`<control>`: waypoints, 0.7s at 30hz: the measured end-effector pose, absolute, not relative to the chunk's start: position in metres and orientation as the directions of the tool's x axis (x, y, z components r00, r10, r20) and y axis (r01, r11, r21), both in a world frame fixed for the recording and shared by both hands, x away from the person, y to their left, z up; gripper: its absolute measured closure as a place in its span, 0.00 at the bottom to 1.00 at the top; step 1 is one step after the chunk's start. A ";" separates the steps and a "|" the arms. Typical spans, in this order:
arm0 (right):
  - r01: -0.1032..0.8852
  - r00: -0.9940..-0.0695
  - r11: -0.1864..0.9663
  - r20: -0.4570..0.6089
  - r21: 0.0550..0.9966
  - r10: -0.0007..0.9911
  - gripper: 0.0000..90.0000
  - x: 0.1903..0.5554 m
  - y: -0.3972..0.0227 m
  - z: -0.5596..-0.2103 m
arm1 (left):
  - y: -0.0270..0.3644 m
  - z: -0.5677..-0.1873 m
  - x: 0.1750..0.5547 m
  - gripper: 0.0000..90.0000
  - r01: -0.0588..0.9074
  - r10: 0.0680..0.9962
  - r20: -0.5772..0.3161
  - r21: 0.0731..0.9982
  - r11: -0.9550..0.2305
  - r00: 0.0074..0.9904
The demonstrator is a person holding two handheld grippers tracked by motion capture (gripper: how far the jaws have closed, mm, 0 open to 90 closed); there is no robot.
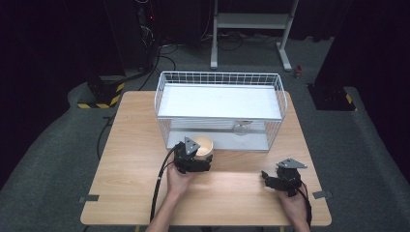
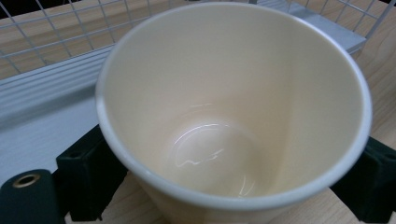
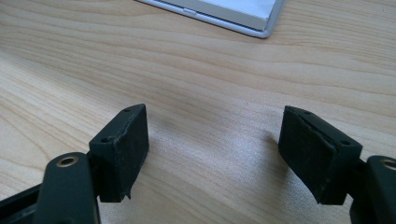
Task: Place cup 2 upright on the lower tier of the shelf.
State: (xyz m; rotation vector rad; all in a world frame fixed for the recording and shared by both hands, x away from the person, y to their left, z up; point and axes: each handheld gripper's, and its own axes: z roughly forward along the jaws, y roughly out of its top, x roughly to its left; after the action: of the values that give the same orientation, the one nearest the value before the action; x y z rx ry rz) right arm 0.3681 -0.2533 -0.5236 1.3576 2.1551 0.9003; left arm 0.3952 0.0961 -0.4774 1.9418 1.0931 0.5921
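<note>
A cream cup [image 2: 233, 107] sits right between the fingers [image 2: 86, 175] of the left gripper [image 1: 193, 157], its open mouth tilted toward that gripper's camera, glossy and empty inside. The two black fingers press against the cup's outer wall on either side, just under the rim, so the gripper is closed on it and has it in hold. Just past the fingers, beyond the cup, stands the white wire basket [image 1: 275, 92] with its pale grey floor panel; the cup is near the basket's front wall, outside it, above the wooden table [image 1: 130, 159]. Inside the basket, behind the front mesh and off to the side of the cup, lies a small clear glass item [image 1: 240, 128], too small to tell more. Well apart from the cup, the right gripper [image 3: 212, 156] rests low over the table with its fingers [image 3: 123, 149] spread wide and bare wood between them, gripping nothing; a corner of the basket's base lies ahead of them.
</note>
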 end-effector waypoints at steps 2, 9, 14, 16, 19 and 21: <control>0.622 -0.424 0.307 -0.021 0.720 0.906 0.27 0.368 -0.253 -0.524 | 0.095 -0.475 0.398 0.10 0.472 0.859 0.019 0.829 -0.299 0.511; 0.622 -0.424 0.307 -0.020 0.720 0.906 0.27 0.368 -0.253 -0.524 | 0.094 -0.472 0.408 0.10 0.474 0.869 0.027 0.829 -0.295 0.493; 0.622 -0.423 0.307 -0.021 0.720 0.906 0.27 0.368 -0.253 -0.524 | 0.093 -0.471 0.416 0.10 0.479 0.877 0.012 0.834 -0.274 0.481; 0.622 -0.424 0.307 -0.020 0.720 0.906 0.27 0.368 -0.253 -0.524 | 0.095 -0.472 0.419 0.10 0.488 0.879 0.006 0.830 -0.270 0.477; 0.622 -0.423 0.307 -0.020 0.720 0.906 0.27 0.368 -0.253 -0.524 | 0.096 -0.477 0.423 0.10 0.504 0.886 0.013 0.818 -0.276 0.464; 0.622 -0.424 0.307 -0.020 0.720 0.906 0.27 0.368 -0.253 -0.524 | 0.097 -0.479 0.425 0.10 0.509 0.890 0.014 0.817 -0.273 0.455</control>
State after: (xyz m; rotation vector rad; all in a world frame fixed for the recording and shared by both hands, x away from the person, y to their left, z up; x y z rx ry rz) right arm 0.3682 -0.2533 -0.5236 1.3584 2.1554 0.9003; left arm 0.4253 0.0967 -0.4789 1.9301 1.1717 0.6236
